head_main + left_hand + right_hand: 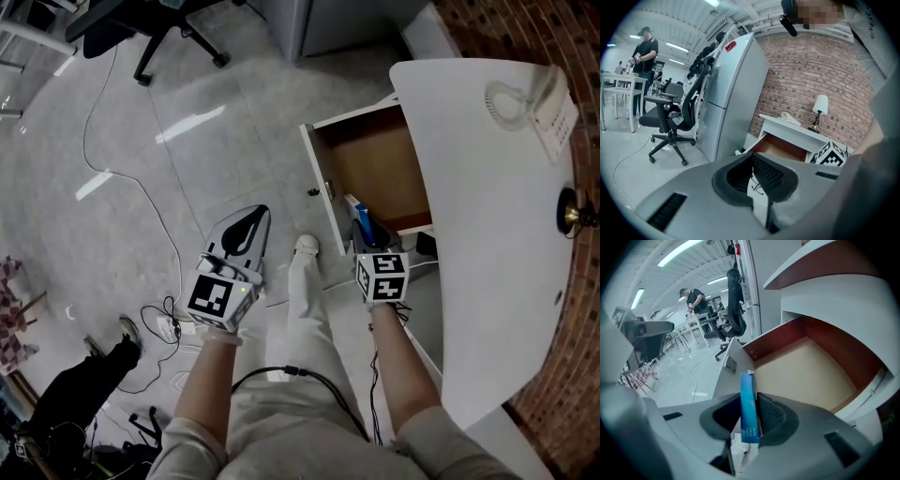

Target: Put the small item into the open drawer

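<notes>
The small item is a thin blue box (749, 408), upright on its edge between the jaws of my right gripper (750, 416). Its right face lies against the right pad, and a dark gap shows between its left face and the left pad. In the head view the blue box (364, 223) and right gripper (366, 239) are at the near end of the open wooden drawer (317, 178). The drawer's bare tan floor (806, 371) lies just beyond the box. My left gripper (246, 225) hangs over the floor left of the drawer, fingertips together, nothing held.
The drawer juts from a white desk (487, 206) carrying a phone (534, 103) and a small lamp (572, 214), against a brick wall. My legs and a shoe (307, 246) stand between the grippers. Cables (141, 197) trail across the floor; an office chair (141, 28) stands farther off.
</notes>
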Tool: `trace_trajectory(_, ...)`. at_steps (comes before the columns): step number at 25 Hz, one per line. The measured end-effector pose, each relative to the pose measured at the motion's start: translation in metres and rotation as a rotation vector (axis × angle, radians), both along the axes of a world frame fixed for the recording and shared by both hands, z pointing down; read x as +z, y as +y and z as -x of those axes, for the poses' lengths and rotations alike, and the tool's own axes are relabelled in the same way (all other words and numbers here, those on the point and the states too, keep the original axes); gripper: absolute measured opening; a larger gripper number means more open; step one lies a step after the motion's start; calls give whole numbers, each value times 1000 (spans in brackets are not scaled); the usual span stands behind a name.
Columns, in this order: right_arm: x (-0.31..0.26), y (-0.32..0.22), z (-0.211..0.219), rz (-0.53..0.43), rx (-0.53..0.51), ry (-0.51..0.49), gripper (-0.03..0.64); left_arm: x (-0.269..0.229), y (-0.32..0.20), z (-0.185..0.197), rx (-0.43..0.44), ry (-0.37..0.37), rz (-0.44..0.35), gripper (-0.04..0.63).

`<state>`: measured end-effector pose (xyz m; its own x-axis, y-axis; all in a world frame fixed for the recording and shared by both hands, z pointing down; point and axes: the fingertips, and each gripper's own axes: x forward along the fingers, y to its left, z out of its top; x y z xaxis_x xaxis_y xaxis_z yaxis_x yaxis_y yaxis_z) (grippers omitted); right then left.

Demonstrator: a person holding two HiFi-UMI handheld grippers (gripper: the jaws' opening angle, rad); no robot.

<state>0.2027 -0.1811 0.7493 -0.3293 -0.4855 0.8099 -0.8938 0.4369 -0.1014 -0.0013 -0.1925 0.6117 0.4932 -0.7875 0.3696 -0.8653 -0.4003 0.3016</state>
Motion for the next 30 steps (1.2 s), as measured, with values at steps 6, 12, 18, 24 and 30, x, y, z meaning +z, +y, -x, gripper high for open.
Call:
trace_trajectory(6, -7, -2, 3, -17, 11, -59, 112, 0, 6, 3, -17, 1, 7, 6)
trace_trajectory(12, -18, -1, 2, -31, 44, -118, 110, -1, 12, 0, -24, 12, 12, 6)
trace_trajectory(18, -30, -2, 6, -38, 104, -195, 93, -10, 12, -1, -9, 7, -12, 6)
trace_trajectory(24, -55, -6, 7, -87, 147, -251, 38, -20, 14, 4, -16, 7, -27, 6)
trace_trajectory(30, -82, -6, 11, -140, 140, -273, 6, -35, 14, 4, -5, 7, -52, 6)
